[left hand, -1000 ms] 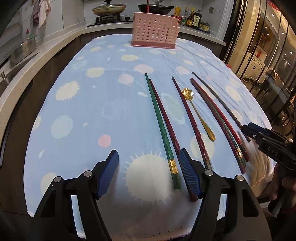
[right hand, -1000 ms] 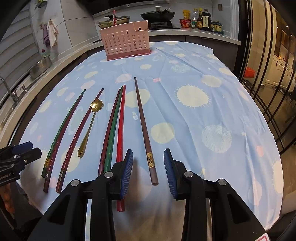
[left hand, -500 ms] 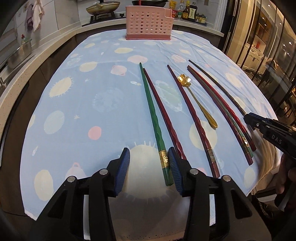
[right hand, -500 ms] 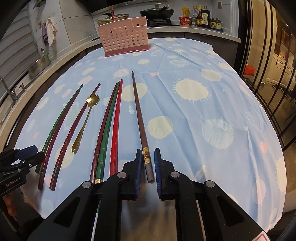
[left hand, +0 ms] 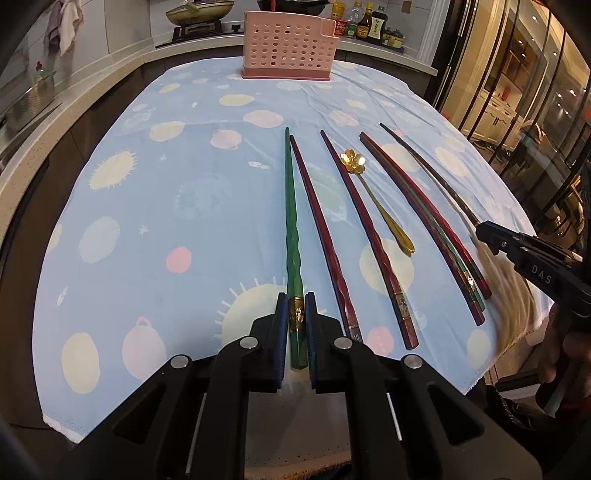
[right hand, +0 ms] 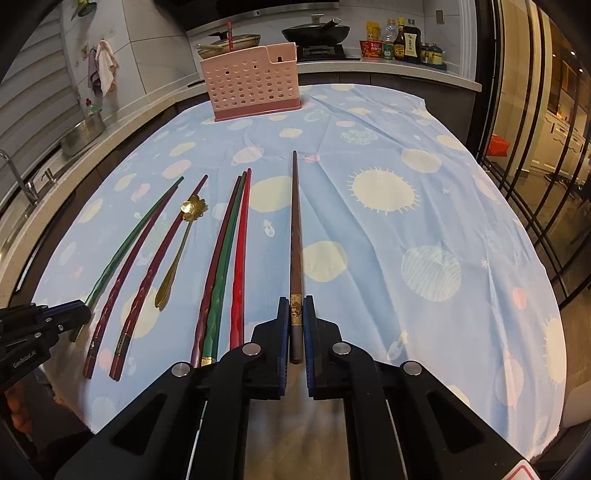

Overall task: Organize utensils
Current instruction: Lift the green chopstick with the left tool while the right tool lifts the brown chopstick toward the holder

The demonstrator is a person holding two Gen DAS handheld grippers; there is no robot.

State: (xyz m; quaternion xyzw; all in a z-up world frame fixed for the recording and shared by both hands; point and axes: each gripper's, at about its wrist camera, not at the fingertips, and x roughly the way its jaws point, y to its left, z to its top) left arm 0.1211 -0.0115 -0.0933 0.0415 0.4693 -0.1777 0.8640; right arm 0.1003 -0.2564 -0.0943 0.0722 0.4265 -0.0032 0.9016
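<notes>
Several chopsticks and a gold flower-headed spoon (left hand: 380, 201) lie side by side on the blue spotted tablecloth (left hand: 147, 206). My left gripper (left hand: 296, 314) is shut on the thick end of a green chopstick (left hand: 291, 221), the leftmost one. My right gripper (right hand: 296, 317) is shut on the thick end of a brown chopstick (right hand: 295, 229), the rightmost one. Both chopsticks still lie on the cloth. The pink perforated utensil holder (left hand: 290, 46) stands at the far edge of the table and also shows in the right wrist view (right hand: 253, 83).
Dark red, green and red chopsticks (right hand: 225, 258) lie between the two held ones. A kitchen counter with pans (right hand: 316, 33) and sauce bottles (right hand: 400, 44) runs behind the table. A sink (right hand: 79, 133) is at the far left.
Both grippers moved forward onto the chopstick ends and closed, the left from wide open onto the green chopstick, the right onto the brown one.
</notes>
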